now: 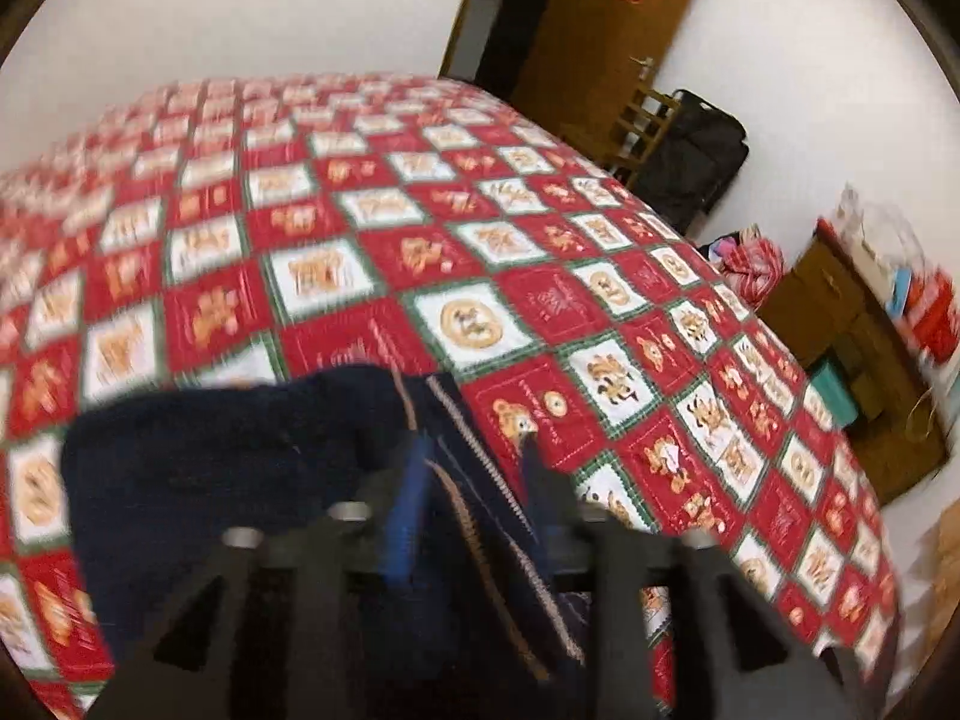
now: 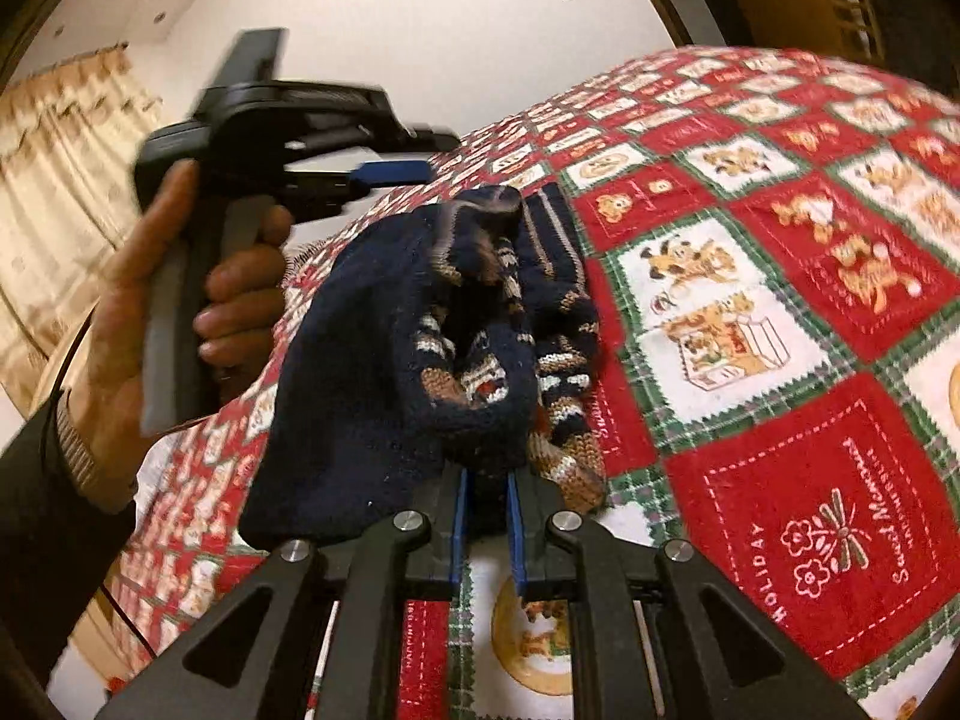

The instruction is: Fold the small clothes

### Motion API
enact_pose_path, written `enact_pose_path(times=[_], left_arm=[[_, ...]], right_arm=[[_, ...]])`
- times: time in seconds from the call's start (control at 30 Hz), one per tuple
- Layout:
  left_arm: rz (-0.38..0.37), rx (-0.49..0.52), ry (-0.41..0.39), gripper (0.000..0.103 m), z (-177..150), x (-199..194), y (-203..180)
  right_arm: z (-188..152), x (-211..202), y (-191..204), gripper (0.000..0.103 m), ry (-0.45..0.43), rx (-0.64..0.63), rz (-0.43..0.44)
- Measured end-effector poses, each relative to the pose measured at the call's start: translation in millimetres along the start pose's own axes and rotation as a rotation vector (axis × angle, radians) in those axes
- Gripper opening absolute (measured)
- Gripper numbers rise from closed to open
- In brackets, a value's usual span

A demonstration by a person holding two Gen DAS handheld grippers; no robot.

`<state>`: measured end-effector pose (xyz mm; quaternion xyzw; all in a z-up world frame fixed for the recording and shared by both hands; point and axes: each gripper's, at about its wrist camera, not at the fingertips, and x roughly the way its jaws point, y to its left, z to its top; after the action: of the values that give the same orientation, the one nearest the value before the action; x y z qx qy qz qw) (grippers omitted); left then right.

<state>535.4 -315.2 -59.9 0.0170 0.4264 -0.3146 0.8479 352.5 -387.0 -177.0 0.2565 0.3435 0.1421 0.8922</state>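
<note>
A small navy knit sweater (image 2: pixel 372 348) with brown and white pattern bands lies bunched on the red and white patchwork bedspread (image 2: pixel 780 360). My right gripper (image 2: pixel 487 480) is shut on its near edge, the cloth pinched between the blue pads. In the left wrist view the same sweater (image 1: pixel 228 456) spreads under my left gripper (image 1: pixel 474 450), whose fingers stand apart with a striped fold between them. The left gripper also shows in the right wrist view (image 2: pixel 396 171), held in a hand above the sweater's far end, clear of the cloth.
The bedspread (image 1: pixel 420 228) covers the whole bed. Beyond its right edge stand a wooden door (image 1: pixel 594 30), a black bag (image 1: pixel 696 162), a red striped bag (image 1: pixel 753 264) and a wooden cabinet (image 1: pixel 840 324) with clutter. Curtains (image 2: pixel 66 180) hang at left.
</note>
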Motion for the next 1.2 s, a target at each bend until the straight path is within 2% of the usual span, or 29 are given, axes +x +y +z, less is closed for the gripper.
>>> enact_pose_path(times=[0.03,0.13,0.17,0.2,0.27,0.33,0.47,0.53,0.63,0.67,0.7,0.73,0.8,0.83,0.87,0.97,1.07,1.2], left_arm=[[0.015,0.026,-0.039,0.072,0,-13,-5],[0.048,0.103,-0.146,0.096,-8,-49,-9],[0.086,0.12,-0.168,0.098,-13,-56,-8],[0.123,0.136,-0.189,0.099,-21,-65,-5],[0.149,0.147,-0.208,0.099,-41,-78,8],[0.216,0.139,-0.202,0.101,-68,-83,26],[0.347,0.127,-0.158,0.101,-111,-76,58],[0.345,0.056,-0.116,0.101,-128,-71,78],[0.329,-0.022,-0.085,0.101,-143,-67,92],[0.325,-0.044,-0.087,0.101,-149,-67,96],[0.315,-0.067,-0.084,0.101,-154,-66,98],[0.299,-0.081,-0.071,0.101,-158,-64,99],[0.288,-0.088,-0.052,0.101,-165,-59,98],[0.284,-0.088,-0.052,0.101,-168,-58,96],[0.272,-0.088,-0.051,0.101,-171,-58,94],[0.257,-0.091,-0.044,0.101,-178,-56,90],[0.243,-0.101,-0.03,0.101,-183,-54,88],[0.235,-0.075,-0.021,0.103,-190,-53,79]], right_arm=[[0,-1,-5,0.015,0.002,0.024,0.01],[0,-10,-12,0.017,-0.017,0.067,0.01],[0,-17,-13,0.027,-0.037,0.068,-0.023],[0,-26,-13,0.045,-0.067,0.069,-0.064],[4,-46,-17,0.056,-0.143,0.09,-0.112],[16,-52,-14,0.056,-0.165,0.072,-0.126],[56,-26,8,0.056,-0.097,-0.029,-0.059],[74,-1,16,0.056,-0.046,-0.043,-0.036],[98,44,21,0.056,0.041,0.0,-0.005],[103,54,22,0.055,0.066,0.01,0.008],[106,68,25,0.037,0.099,0.022,0.017],[104,74,29,0.023,0.111,0.01,-0.012],[101,76,40,0.013,0.095,-0.058,-0.102],[99,74,42,0.012,0.087,-0.077,-0.117],[97,72,42,0.011,0.077,-0.1,-0.173],[98,71,14,0.008,0.089,-0.05,-0.245],[95,74,3,0.008,0.095,-0.067,-0.279],[101,73,13,0.009,0.121,-0.11,-0.279]])
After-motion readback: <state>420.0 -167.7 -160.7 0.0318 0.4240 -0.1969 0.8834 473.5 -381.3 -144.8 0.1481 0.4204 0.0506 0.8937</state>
